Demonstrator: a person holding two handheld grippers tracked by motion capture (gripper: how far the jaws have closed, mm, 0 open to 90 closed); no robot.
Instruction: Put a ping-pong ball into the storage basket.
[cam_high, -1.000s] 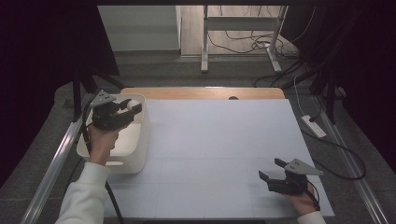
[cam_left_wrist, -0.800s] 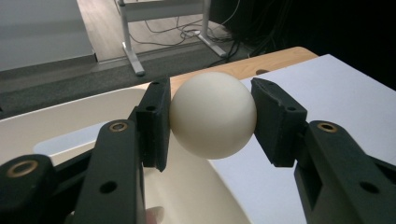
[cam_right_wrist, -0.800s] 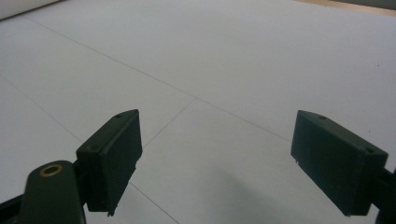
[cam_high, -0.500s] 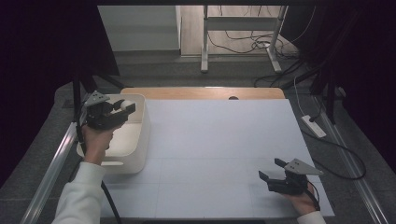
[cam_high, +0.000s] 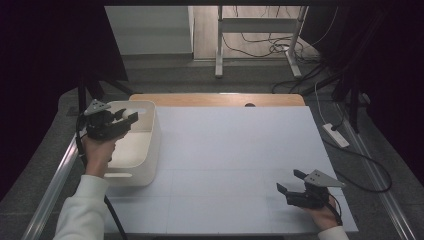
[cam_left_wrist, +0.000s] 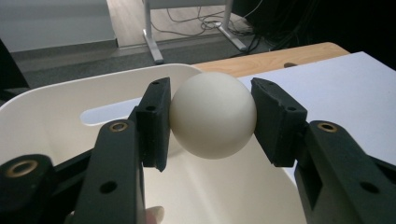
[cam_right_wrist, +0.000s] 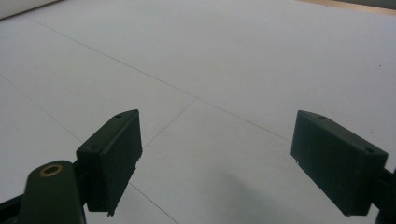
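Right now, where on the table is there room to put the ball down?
Nearly the whole white sheet is bare, from the white bin at its left edge across to the right hand-held gripper near the front right corner. The crowded spot is over the bin, where the left hand-held gripper holds the ball.

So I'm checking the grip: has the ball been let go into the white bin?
No, the left tongs are clamped on both sides of the ball, holding it above the bin.
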